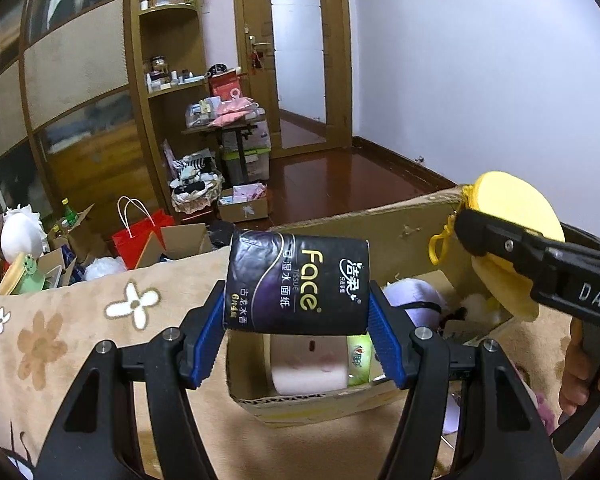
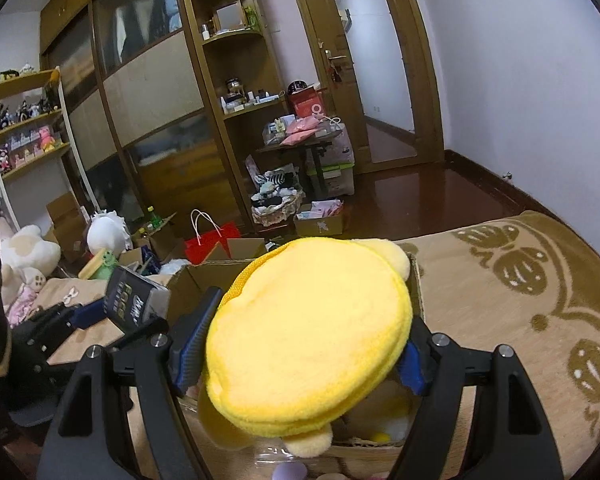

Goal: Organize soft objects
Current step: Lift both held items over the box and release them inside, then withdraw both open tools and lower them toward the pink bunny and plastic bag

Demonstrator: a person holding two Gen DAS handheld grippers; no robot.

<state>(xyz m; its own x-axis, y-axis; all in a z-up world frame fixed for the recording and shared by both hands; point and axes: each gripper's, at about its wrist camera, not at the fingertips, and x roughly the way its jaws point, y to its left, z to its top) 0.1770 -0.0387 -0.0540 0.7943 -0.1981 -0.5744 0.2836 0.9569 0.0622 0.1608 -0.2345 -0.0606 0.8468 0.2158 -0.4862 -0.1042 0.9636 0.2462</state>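
Observation:
My left gripper [image 1: 296,308] is shut on a black tissue pack [image 1: 296,280] printed "Face", its blue pads pressing both ends. The pack hangs just above an open cardboard box [image 1: 300,406] on the bed. In the box lie a pink-white soft item [image 1: 308,364], a green pack [image 1: 358,360] and a lavender plush [image 1: 414,300]. My right gripper [image 2: 312,320] is shut on a round yellow plush [image 2: 308,332], held over the same box [image 2: 417,280]. The left wrist view shows this plush [image 1: 516,200] at the box's right side. The tissue pack [image 2: 134,296] appears at left in the right wrist view.
A beige flowered blanket [image 1: 60,320] covers the bed around the box. Beyond the bed, the floor holds a red paper bag [image 1: 140,240], a white plush [image 1: 20,236], open cartons and a basket. A person's hand [image 1: 580,380] grips the right tool's handle.

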